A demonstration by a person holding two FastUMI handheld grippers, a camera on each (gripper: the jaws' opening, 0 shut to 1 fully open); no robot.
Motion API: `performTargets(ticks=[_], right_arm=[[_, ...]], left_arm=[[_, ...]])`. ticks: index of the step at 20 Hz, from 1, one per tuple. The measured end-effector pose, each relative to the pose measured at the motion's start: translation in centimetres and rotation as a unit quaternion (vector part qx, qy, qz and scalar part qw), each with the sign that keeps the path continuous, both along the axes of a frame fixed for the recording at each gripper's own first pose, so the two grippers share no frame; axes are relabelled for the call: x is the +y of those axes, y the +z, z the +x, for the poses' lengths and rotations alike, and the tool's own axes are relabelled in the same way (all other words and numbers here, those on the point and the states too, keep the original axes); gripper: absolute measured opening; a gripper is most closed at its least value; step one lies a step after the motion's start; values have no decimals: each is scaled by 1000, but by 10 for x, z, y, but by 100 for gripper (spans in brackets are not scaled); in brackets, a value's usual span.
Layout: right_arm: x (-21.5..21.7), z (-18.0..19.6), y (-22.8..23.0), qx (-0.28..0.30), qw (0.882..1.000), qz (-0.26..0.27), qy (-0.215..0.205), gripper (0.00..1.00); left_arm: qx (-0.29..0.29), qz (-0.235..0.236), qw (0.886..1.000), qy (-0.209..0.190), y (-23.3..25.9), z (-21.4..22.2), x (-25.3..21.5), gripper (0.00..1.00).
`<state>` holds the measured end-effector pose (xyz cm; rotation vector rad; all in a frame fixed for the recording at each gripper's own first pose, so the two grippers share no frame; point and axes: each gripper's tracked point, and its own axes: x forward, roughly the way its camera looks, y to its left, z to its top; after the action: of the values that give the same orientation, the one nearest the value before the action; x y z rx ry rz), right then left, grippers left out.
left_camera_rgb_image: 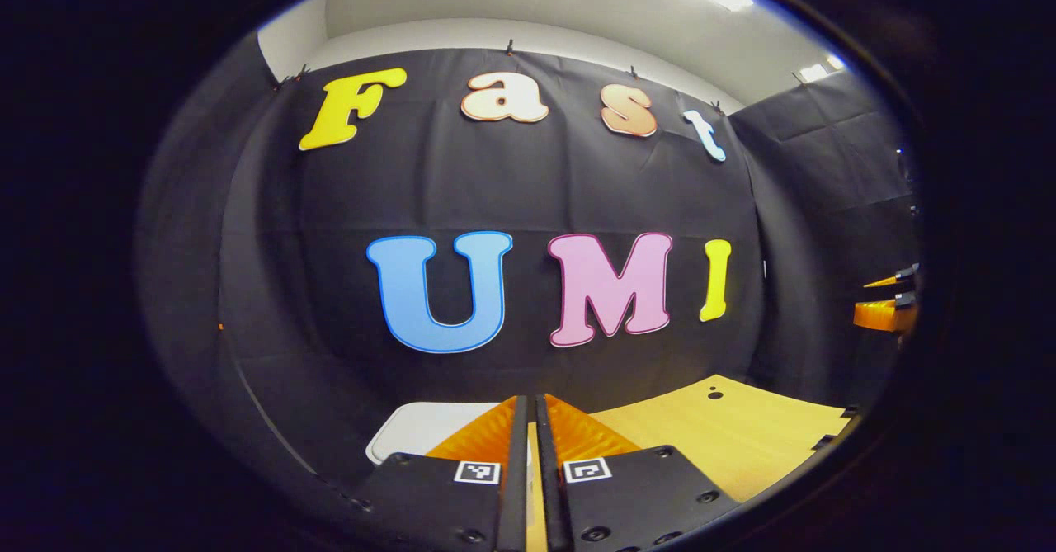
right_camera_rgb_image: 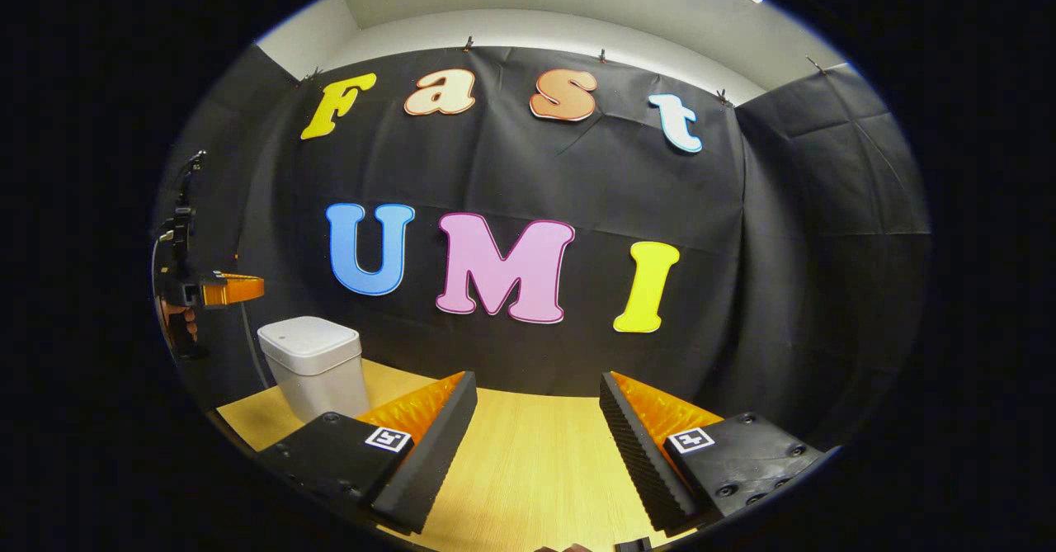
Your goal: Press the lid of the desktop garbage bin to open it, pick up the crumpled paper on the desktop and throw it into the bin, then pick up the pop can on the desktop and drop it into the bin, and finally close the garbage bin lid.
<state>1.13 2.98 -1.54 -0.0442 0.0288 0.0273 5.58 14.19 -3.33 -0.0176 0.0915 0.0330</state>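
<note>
Left gripper (left_camera_rgb_image: 532,420): fingers pressed together on nothing, raised over the bin's lid, likely so the tips can press it.
Bin (right_camera_rgb_image: 313,362): lid down, far left on the table (right_camera_rgb_image: 528,461).
Right gripper (right_camera_rgb_image: 536,420): spread wide, empty, waiting over bare table.

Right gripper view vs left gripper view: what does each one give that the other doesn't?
Right gripper view: the garbage bin at full height, lid down, and the right tool with its fingers wide apart. Left gripper view: the left tool with its fingers together, partly covering the bin's top, plus a dark hole in the table. Both: the bin, the wooden table, and the other tool at the picture's edge.
</note>
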Motion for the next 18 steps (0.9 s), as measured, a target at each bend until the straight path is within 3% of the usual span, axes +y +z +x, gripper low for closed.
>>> performTargets(ticks=[1,2,5,9,12,17,18], right_arm=[[3,4,-3,2,1000,2,9,96],[5,9,-5,3,1000,1,17,100],[12,33,-18,16,999,5,46,97],[25,83,-34,29,996,21,86,97],[36,122,-48,38,992,29,115,97],[52,171,-84,64,984,30,163,97],[55,179,-91,70,983,30,170,97]], left_arm=[[8,1,1000,20,-4,3,14,7],[15,11,999,30,-9,8,24,6],[50,39,997,54,-30,27,48,6],[115,-11,992,58,-74,55,60,5],[159,3,986,46,-106,71,61,6],[267,16,961,71,-167,77,72,6],[258,31,963,72,-162,82,74,5]])
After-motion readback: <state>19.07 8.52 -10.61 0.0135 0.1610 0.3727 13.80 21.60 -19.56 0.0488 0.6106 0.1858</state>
